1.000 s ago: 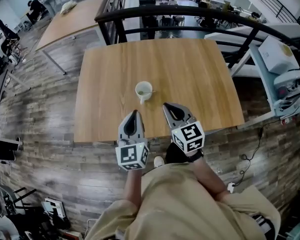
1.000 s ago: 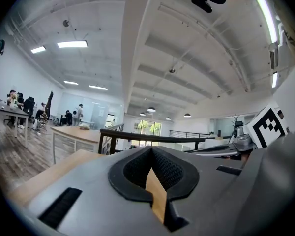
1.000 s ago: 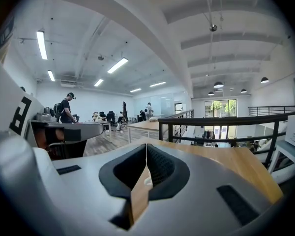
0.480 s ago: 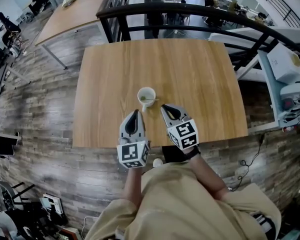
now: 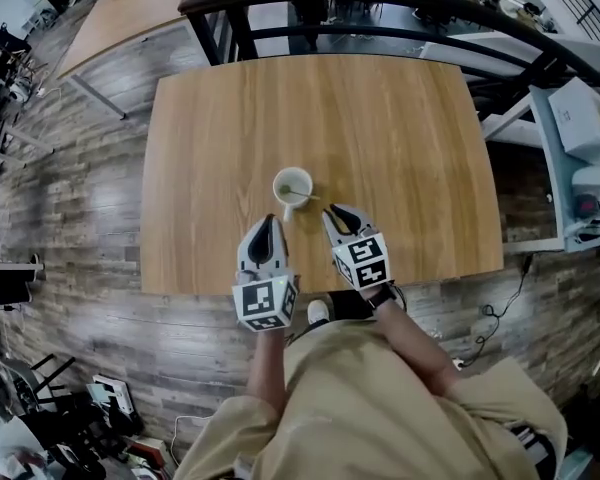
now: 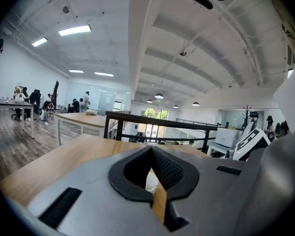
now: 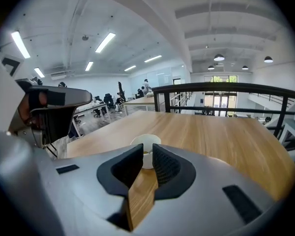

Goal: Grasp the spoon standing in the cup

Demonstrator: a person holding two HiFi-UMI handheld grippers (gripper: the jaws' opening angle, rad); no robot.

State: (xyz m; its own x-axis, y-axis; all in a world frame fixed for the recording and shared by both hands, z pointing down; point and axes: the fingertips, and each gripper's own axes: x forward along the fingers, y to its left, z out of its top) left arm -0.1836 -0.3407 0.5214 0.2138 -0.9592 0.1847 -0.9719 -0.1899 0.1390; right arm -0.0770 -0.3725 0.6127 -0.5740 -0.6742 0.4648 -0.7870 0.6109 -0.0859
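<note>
A small white cup (image 5: 292, 184) stands near the front middle of the wooden table (image 5: 380, 118). A spoon (image 5: 306, 199) leans in it, handle over the rim toward the right. My left gripper (image 5: 268, 221) hovers just short of the cup on its near-left side, its jaws shut and empty. Just near-right of the cup, close to the spoon handle, my right gripper (image 5: 335, 211) holds nothing. In the right gripper view the cup (image 7: 152, 139) sits straight ahead of the right gripper (image 7: 147, 145), whose tips stand almost together. The left gripper (image 6: 150, 148) shows its tips touching.
A black railing (image 5: 380, 3) runs beyond the table's far edge. A second wooden table (image 5: 110, 18) stands at the far left, a white machine (image 5: 590, 168) at the right. Cables (image 5: 500, 313) lie on the plank floor by the near right corner.
The head view has shifted, so the table sits higher in the frame. Both grippers stay just short of the cup, the right one a little closer to the spoon handle.
</note>
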